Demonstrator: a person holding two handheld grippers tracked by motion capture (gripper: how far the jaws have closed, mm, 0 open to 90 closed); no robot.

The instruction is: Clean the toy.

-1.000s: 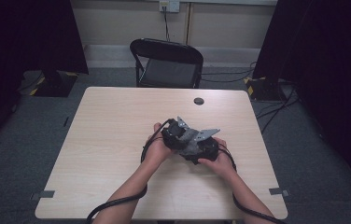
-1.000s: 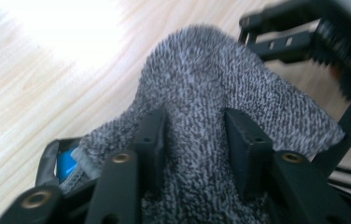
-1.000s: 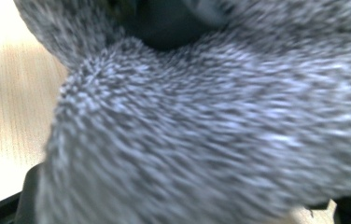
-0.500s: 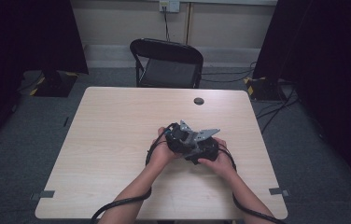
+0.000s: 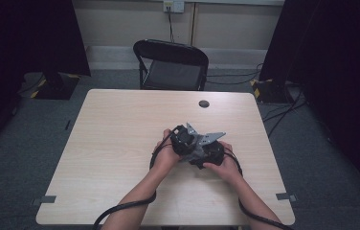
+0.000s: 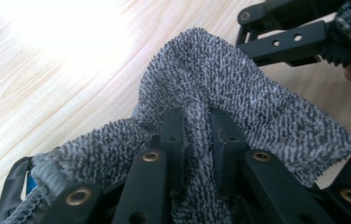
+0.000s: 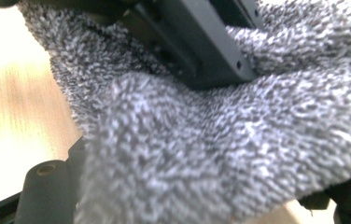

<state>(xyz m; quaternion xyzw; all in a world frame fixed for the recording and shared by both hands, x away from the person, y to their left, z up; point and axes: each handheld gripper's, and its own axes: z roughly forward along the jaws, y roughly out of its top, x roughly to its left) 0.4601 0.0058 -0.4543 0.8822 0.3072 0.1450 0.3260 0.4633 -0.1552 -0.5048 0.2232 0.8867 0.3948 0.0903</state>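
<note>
A grey terry-looped cloth (image 6: 239, 93), maybe a sock, with a dark hem and a blue patch at one end, hangs just above the light wooden table (image 5: 120, 143). My left gripper (image 6: 197, 126) is shut on a fold in its middle. Both hands hold the grippers close together at the table's middle right: left gripper (image 5: 183, 139), right gripper (image 5: 211, 155). In the right gripper view the cloth (image 7: 211, 154) drapes over my own jaws and hides them. A black finger (image 7: 201, 51) of the left gripper crosses the top. The right gripper's black frame (image 6: 285, 39) stands at the cloth's far end.
A small dark round disc (image 5: 204, 103) lies near the table's far edge. A black folding chair (image 5: 171, 64) stands behind the table. Cables trail from both grippers off the near edge. Dark curtains hang on both sides.
The left hand and its gripper have edged slightly to the right, closer to the right gripper. The pair stays over the same part of the table.
</note>
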